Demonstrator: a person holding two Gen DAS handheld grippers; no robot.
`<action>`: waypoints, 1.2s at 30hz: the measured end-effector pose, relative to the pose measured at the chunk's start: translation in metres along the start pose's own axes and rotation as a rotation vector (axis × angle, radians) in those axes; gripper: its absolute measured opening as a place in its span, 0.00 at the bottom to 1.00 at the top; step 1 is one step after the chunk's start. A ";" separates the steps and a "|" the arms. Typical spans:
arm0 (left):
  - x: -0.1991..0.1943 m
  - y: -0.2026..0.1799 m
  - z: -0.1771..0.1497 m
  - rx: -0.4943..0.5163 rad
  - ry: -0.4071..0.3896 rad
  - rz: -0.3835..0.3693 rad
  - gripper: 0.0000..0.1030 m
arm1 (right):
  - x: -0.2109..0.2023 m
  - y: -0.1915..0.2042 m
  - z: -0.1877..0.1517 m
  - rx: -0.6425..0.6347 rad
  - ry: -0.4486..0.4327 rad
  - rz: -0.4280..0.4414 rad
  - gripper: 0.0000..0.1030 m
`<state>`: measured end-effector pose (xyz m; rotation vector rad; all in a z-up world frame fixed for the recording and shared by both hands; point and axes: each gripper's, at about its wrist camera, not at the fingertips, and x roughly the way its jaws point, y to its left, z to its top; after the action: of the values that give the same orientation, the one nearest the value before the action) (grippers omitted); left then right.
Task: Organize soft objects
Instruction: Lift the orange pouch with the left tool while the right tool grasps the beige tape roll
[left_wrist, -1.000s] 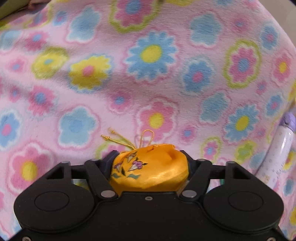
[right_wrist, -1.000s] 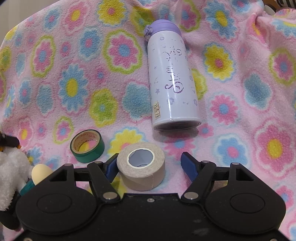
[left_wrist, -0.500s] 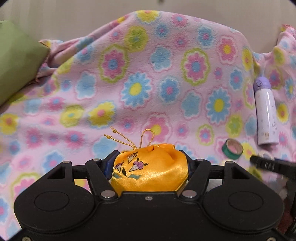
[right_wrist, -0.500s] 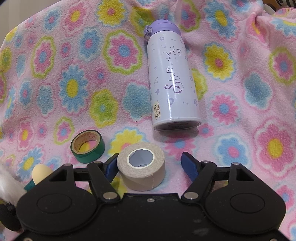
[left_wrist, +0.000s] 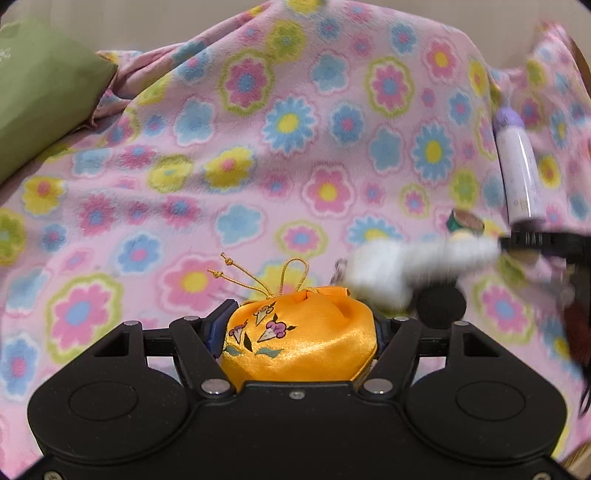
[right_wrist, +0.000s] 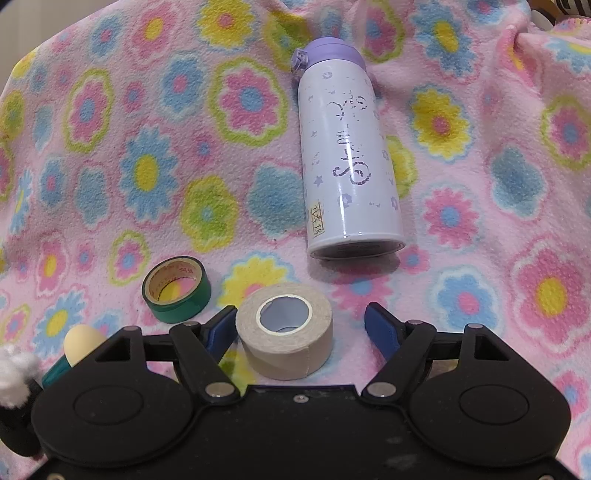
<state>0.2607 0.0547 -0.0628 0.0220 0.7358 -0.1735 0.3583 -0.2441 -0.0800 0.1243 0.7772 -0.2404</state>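
Note:
My left gripper (left_wrist: 297, 328) is shut on an orange satin drawstring pouch (left_wrist: 299, 341) with embroidered flowers, held above the floral fleece blanket (left_wrist: 258, 155). A blurred white plush toy (left_wrist: 413, 266) with a black part lies just right of the pouch; its edge shows at the lower left of the right wrist view (right_wrist: 16, 373). My right gripper (right_wrist: 301, 325) is open, its blue pads on either side of a beige tape roll (right_wrist: 284, 332) without touching it.
A lavender bottle (right_wrist: 345, 158) lies on the blanket beyond the beige roll. A green tape roll (right_wrist: 177, 288) sits left of it, with a cream egg-shaped object (right_wrist: 81, 341) near it. A green cushion (left_wrist: 40, 92) lies at the far left.
The left gripper with the pouch has pulled back and shifted right toward the white plush, which now shows beside it. The right gripper has not moved.

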 end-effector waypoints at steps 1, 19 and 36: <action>-0.001 -0.001 -0.004 0.026 0.008 0.004 0.69 | 0.000 0.000 0.000 -0.001 0.000 0.000 0.75; 0.006 -0.008 -0.008 -0.016 0.044 0.030 0.90 | -0.001 0.000 0.000 0.004 0.001 0.007 0.75; 0.018 -0.006 -0.019 -0.052 -0.033 0.003 0.68 | -0.006 -0.006 -0.001 0.034 -0.023 0.059 0.49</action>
<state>0.2603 0.0475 -0.0882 -0.0291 0.7074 -0.1520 0.3517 -0.2482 -0.0766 0.1760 0.7457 -0.1992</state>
